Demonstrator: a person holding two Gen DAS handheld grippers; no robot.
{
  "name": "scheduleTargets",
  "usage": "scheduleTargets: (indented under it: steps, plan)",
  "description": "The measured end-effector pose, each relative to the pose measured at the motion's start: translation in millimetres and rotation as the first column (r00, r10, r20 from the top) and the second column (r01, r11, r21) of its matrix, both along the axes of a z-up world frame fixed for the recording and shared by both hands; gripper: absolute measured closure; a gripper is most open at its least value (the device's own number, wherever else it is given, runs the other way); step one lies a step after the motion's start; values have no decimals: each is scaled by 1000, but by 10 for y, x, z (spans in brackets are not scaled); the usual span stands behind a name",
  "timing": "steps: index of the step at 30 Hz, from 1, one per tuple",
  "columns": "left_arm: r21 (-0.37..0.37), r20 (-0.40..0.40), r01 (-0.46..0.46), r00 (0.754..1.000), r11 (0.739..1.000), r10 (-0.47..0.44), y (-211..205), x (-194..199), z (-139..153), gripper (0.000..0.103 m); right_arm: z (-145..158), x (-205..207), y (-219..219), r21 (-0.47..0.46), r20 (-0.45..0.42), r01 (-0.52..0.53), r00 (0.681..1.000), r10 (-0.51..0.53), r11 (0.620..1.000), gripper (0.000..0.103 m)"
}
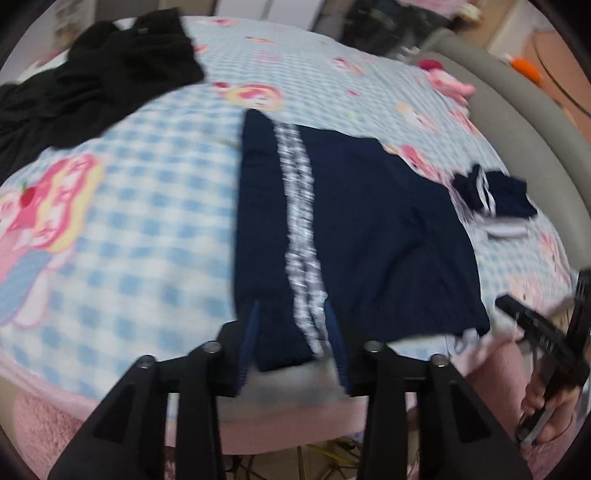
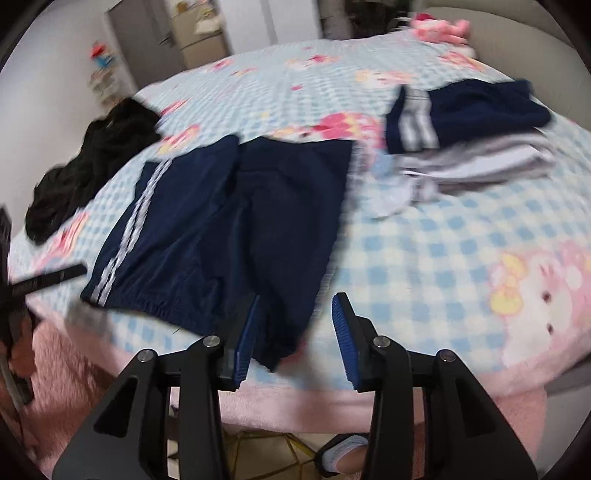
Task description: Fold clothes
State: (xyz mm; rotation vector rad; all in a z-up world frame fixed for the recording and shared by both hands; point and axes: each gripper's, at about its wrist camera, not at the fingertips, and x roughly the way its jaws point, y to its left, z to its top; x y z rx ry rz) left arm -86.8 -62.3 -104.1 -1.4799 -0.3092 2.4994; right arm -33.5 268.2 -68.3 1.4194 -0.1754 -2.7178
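Note:
Navy shorts with white side stripes (image 1: pixel 354 229) lie spread on the checked bedspread (image 1: pixel 155 206); they also show in the right wrist view (image 2: pixel 229 229). My left gripper (image 1: pixel 293 339) is open, its blue-padded fingers either side of the striped waistband edge at the near bed edge. My right gripper (image 2: pixel 295 339) is open, with the shorts' other near corner lying between its fingers. A pile of black clothes (image 1: pixel 92 77) lies at the far left. A folded navy striped garment (image 2: pixel 458 110) sits on a folded grey-and-white one (image 2: pixel 480 162) at the right.
The bedspread (image 2: pixel 424 251) has pink cartoon prints, with a pink fluffy blanket (image 2: pixel 74 362) hanging over the near edge. A pink plush toy (image 2: pixel 439 26) lies at the far end. A grey padded bed frame (image 1: pixel 517 92) curves along the right. The right gripper's body (image 1: pixel 546 339) shows at the left view's right edge.

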Motion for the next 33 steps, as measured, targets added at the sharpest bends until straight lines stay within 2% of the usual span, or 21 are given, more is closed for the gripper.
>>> scheduleTargets:
  steps: [2,3,4,5,8,12,15,18,19,20,21,22,24,27,30,33]
  plan:
    - [-44,33,40,999,998,-39,122,-63,-132,59,-38,13,56,6,10,20,1000,-20,1000,62]
    - [-65,51,61,997,996,-58,182,-96,-201,64,-73,7,64,1,24,15,1000,-15,1000,62]
    - [-115,59,63,997,991,-56,224,-117,-260,82,-108,2,72,-4,38,10,999,-10,1000,62]
    - [-143,65,63,996,988,-54,239,-127,-296,85,-137,-2,58,-29,52,-8,999,9,1000,62]
    - [-97,56,26,998,995,-21,154,-139,-225,97,-130,-40,-74,-23,49,-59,997,60,998,62]
    - [-55,5,-54,999,997,54,-75,-129,-24,97,-116,-92,-255,-11,42,-126,991,126,992,62]
    - [-36,7,-69,998,997,69,-172,-85,-26,98,-135,-135,-391,3,41,-177,983,177,984,62]
    - [-18,10,-82,997,996,82,-265,-38,-33,97,-279,-255,-444,50,68,-186,981,183,981,62]
    - [-12,11,-86,996,996,86,-296,-23,-35,93,-334,-295,-451,70,82,-180,981,174,981,62]
    - [-6,12,-90,996,996,90,-327,-7,-37,93,-342,-293,-436,90,67,-171,984,165,981,62]
    - [0,13,-95,995,996,95,-358,8,-39,88,-353,-282,-414,121,57,-155,987,149,980,62]
    - [6,14,-99,995,995,99,-389,24,-42,78,-385,-281,-373,145,64,-136,990,128,980,62]
    - [63,11,-132,991,989,131,-495,123,-22,60,-454,-283,-286,193,82,-99,993,84,976,62]
    - [156,50,-151,988,976,145,-586,199,-90,60,-350,-202,-90,32,71,-63,996,60,998,60]
    - [210,95,-134,989,969,116,-530,111,-236,60,-303,-182,-84,-201,93,-134,984,155,970,44]
    - [238,119,-140,986,961,114,-448,37,-350,62,-430,-257,-162,-263,130,-136,976,175,955,44]
